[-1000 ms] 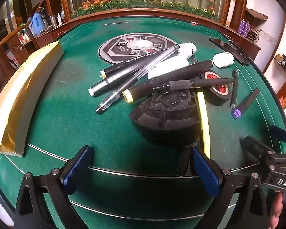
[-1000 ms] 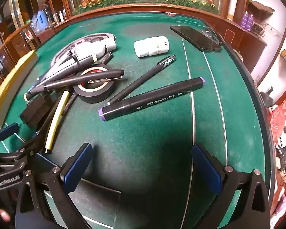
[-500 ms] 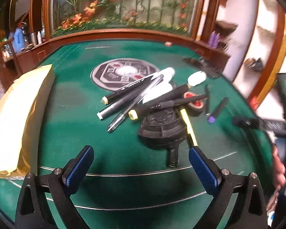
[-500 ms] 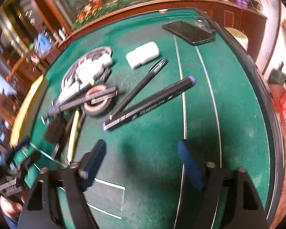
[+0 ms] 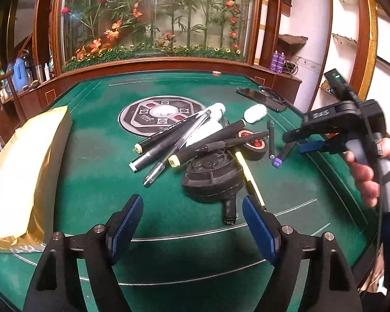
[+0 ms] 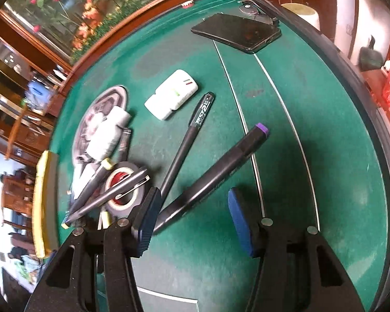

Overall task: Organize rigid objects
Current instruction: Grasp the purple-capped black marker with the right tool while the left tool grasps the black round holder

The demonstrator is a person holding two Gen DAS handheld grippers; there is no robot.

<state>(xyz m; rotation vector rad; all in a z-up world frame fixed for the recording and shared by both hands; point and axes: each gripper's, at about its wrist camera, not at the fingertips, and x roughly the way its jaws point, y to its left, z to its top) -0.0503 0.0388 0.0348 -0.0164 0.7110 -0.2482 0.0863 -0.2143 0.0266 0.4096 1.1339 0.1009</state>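
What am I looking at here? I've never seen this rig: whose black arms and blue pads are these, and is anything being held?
No robot: a person holds two handheld grippers, each with a fisheye camera looking along its fingers. One picture is from the left gripper, the other from the right gripper. The left view also shows the person's hand gripping the right tool. On the green table lie a pile of pens, a tape roll, a purple-capped marker, a white case and a phone. Both grippers are open; nothing is held.
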